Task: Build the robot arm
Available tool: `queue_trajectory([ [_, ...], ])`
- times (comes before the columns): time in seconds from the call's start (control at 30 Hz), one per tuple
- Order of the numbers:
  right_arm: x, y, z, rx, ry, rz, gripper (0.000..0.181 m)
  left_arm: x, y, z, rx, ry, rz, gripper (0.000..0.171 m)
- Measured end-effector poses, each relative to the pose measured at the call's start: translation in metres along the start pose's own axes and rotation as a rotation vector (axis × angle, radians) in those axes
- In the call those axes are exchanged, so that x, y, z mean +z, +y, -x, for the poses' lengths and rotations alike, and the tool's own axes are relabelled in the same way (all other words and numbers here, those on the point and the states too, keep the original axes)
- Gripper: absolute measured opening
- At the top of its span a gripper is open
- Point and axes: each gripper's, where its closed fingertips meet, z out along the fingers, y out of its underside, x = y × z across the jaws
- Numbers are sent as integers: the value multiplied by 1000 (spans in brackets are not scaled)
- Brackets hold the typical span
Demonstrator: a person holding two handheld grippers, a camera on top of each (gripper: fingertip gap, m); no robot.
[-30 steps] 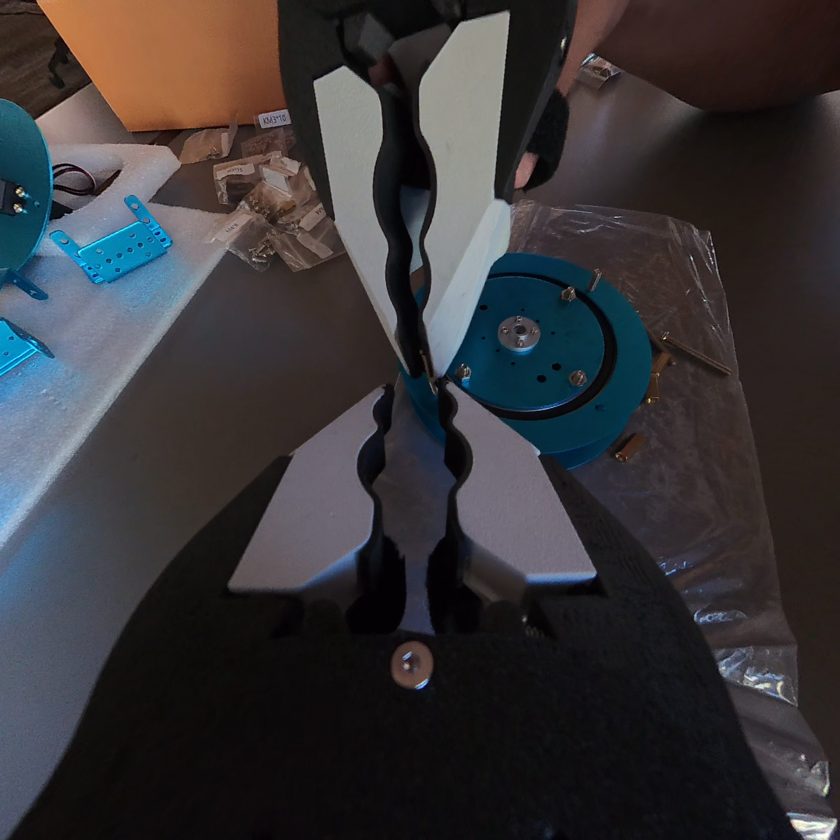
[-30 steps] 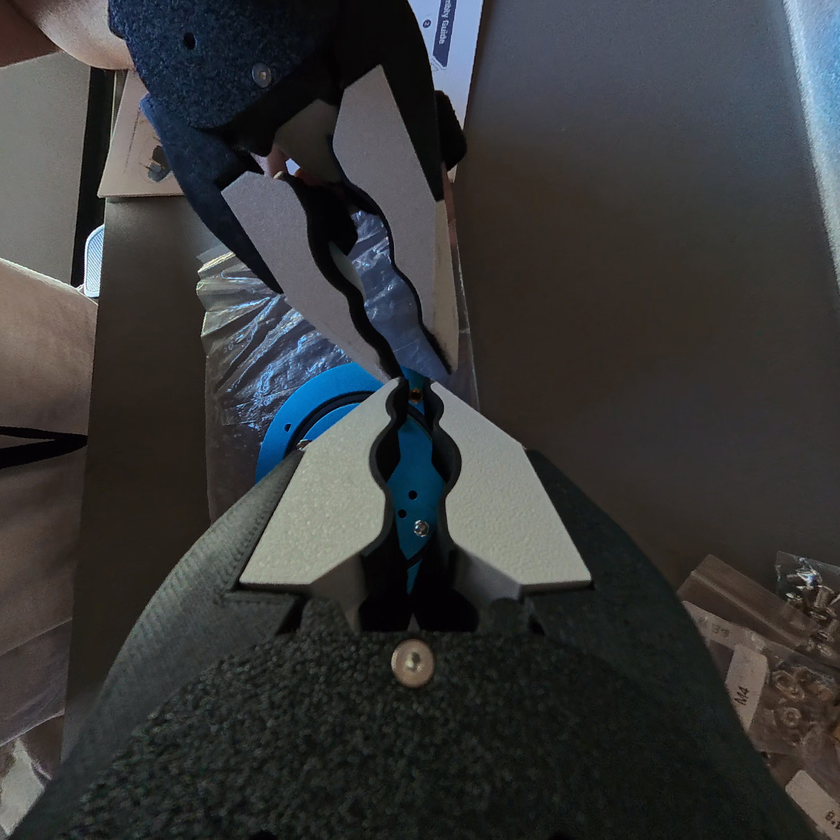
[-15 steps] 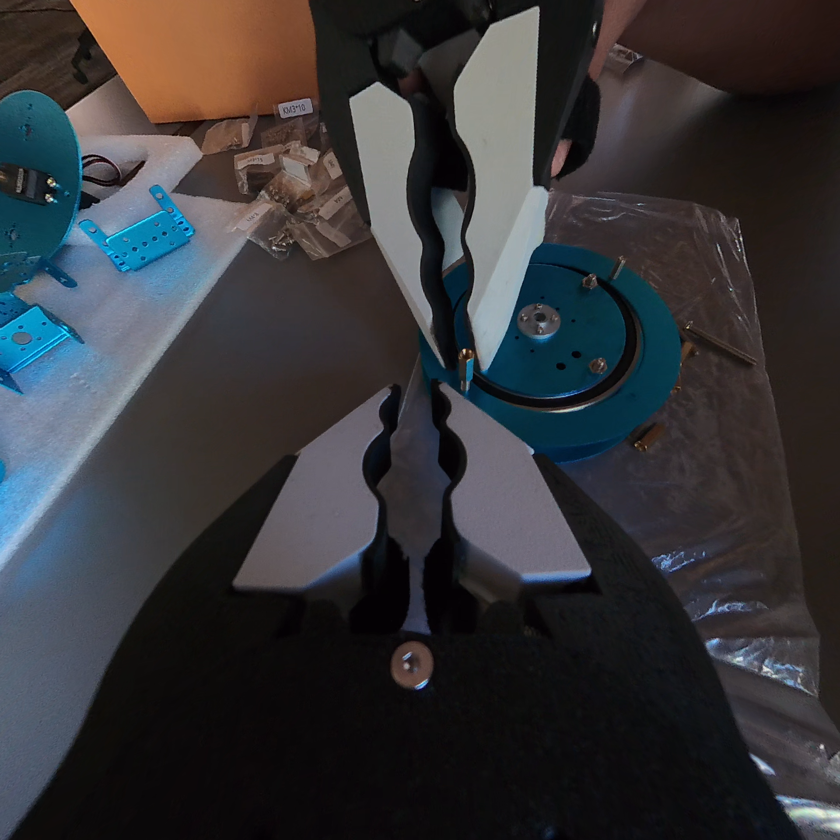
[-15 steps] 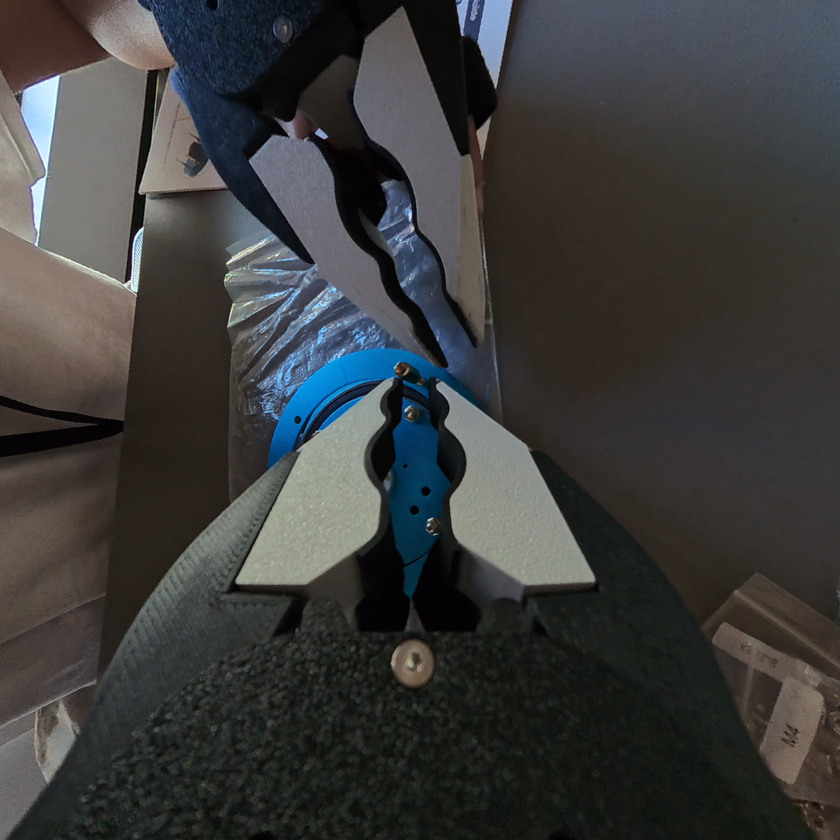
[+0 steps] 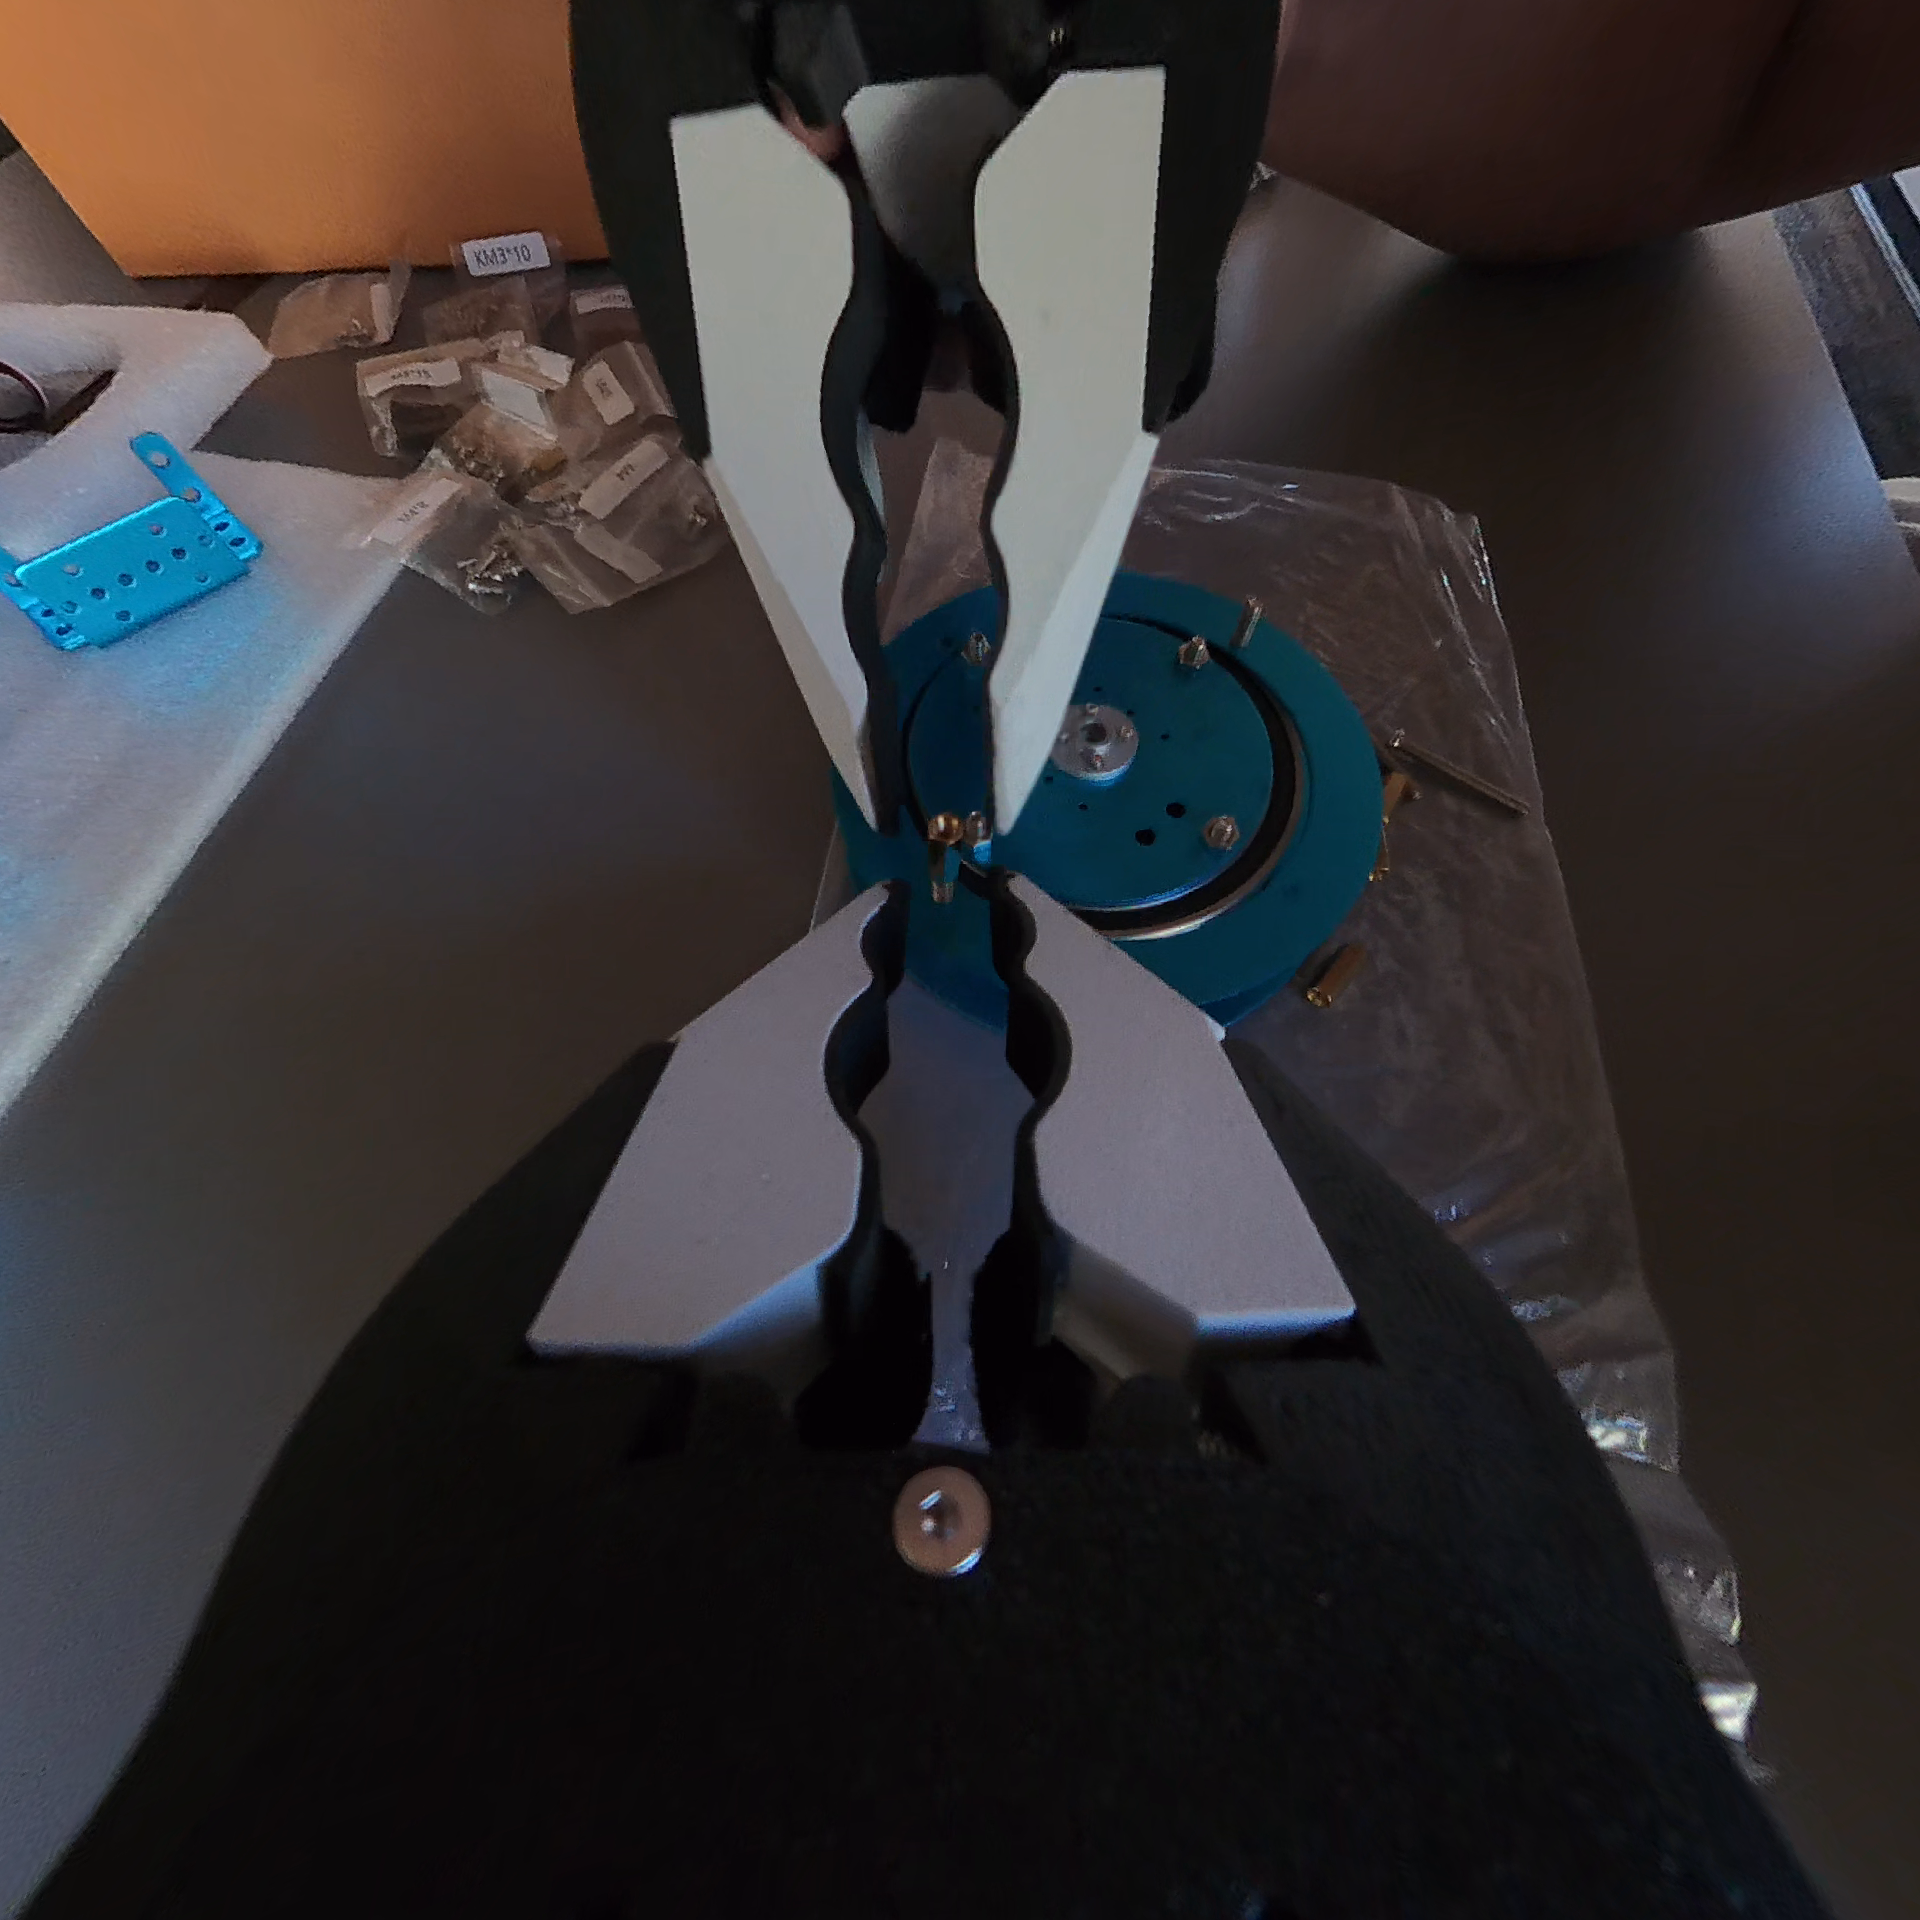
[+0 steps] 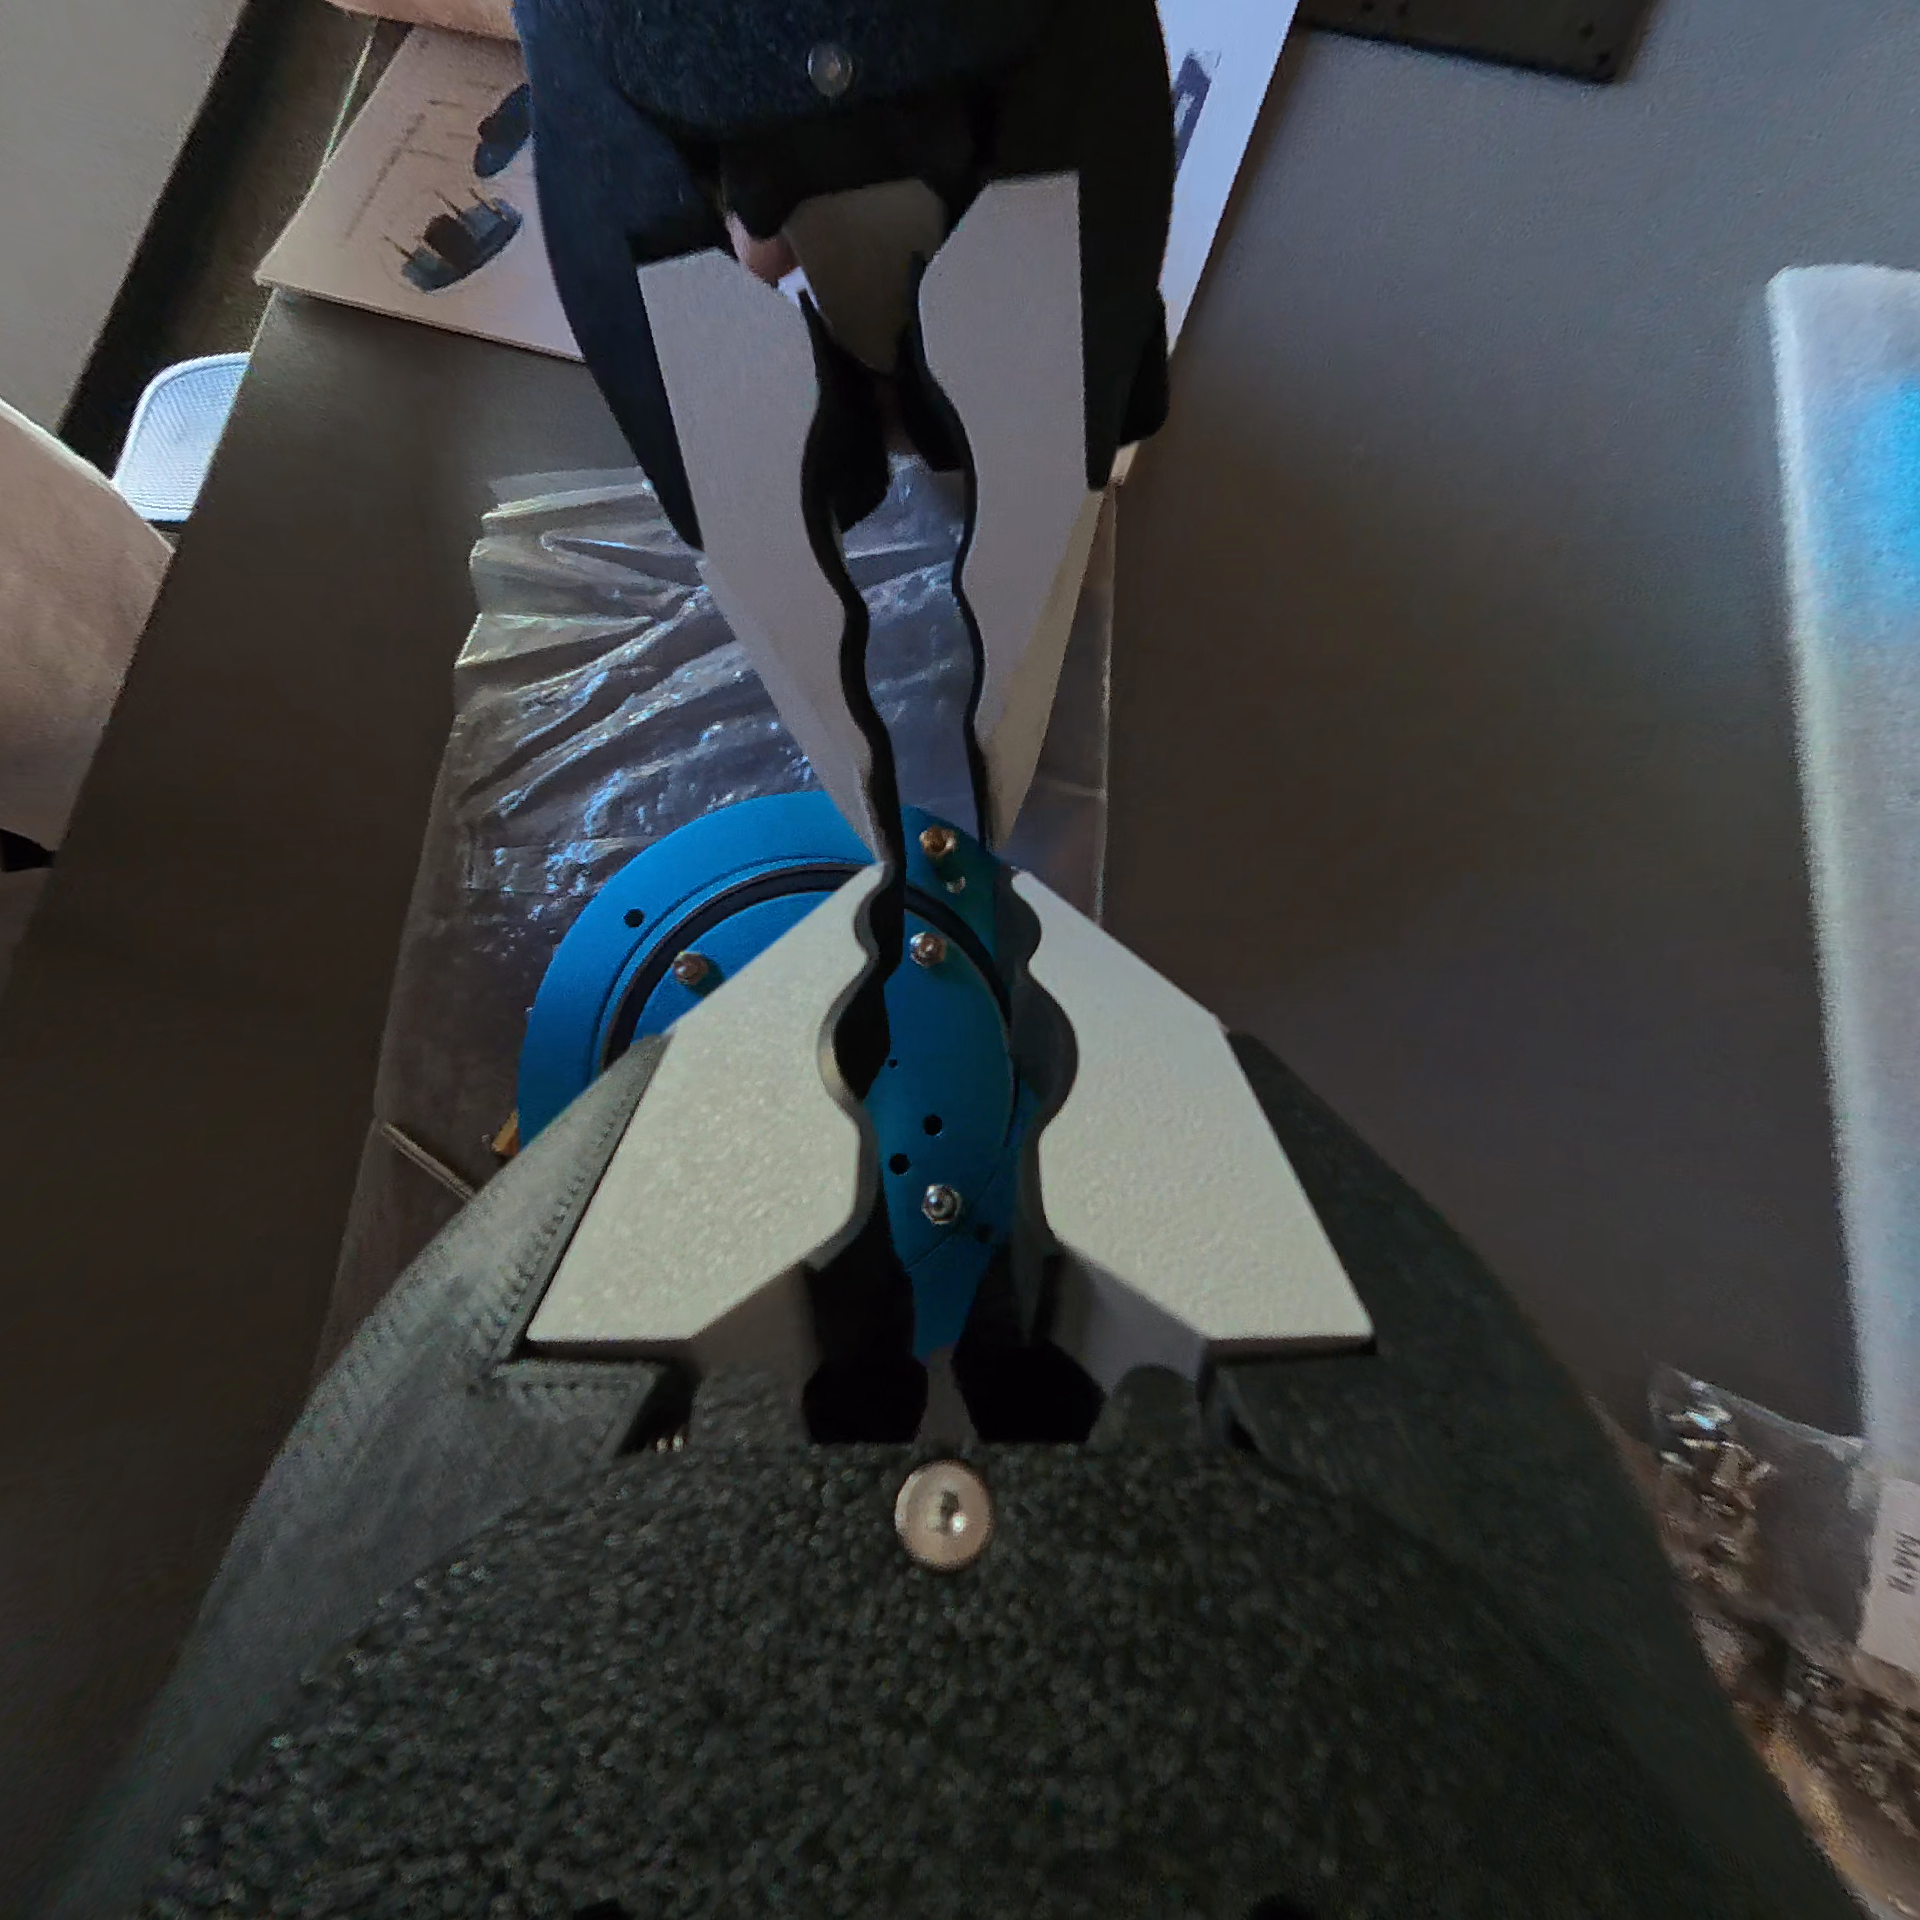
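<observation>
A round blue metal disc (image 5: pixel 1195 790) with several brass standoffs screwed into it lies on a clear plastic sheet (image 5: pixel 1455 1039). My left gripper (image 5: pixel 948 888) and right gripper (image 5: pixel 940 823) meet tip to tip over the disc's near rim. A small brass standoff (image 5: pixel 941 854) stands upright between the four tips. Both grippers' jaws stand apart, wider than the standoff, and neither pinches it. In the right wrist view my right gripper (image 6: pixel 940 883) is over the disc (image 6: pixel 623 966), with the left gripper (image 6: pixel 935 844) coming from above and the standoff (image 6: pixel 938 840) between them.
Loose brass standoffs (image 5: pixel 1335 977) and a long screw (image 5: pixel 1465 774) lie on the sheet right of the disc. Small bags of screws (image 5: pixel 540 488) lie at the back left. White foam (image 5: pixel 156 727) holds a blue bracket (image 5: pixel 125 571). An orange box (image 5: pixel 312 125) stands behind. A printed sheet (image 6: pixel 416 208) lies beyond. My two grippers' fingertips are within a few centimetres of each other. Left tips and right tips are each some 6 cm from the disc (image 6: pixel 623 966).
The right gripper held the standoff by its tips and carried it to the disc's rim. Its jaws have now opened wider and no longer pinch it. The left gripper's width is unchanged.
</observation>
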Motion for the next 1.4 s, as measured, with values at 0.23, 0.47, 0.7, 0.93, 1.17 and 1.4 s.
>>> queue_trajectory([
  [0.23, -5, -8, 8, -78, -20, -65, 25, -2, -7, 5, -7, -26, -37, 15],
  [0.47, 0, -6, 11, -45, -66, -70, 29, -4, -10, 8, -12, -36, -55, 15],
  [0.7, -3, -2, 9, -2, -83, -67, 27, -7, -6, 11, -2, -52, -44, 15],
  [0.93, 2, -2, 10, -10, -96, -80, 33, -5, -9, 9, -4, -44, -54, 15],
  [1.17, -4, 5, 9, 18, -95, -30, 29, -13, -5, 20, -13, -84, -47, 15],
  [1.4, 4, 1, 15, -15, -114, -52, 39, -7, -2, 7, -7, -19, -27, 16],
])
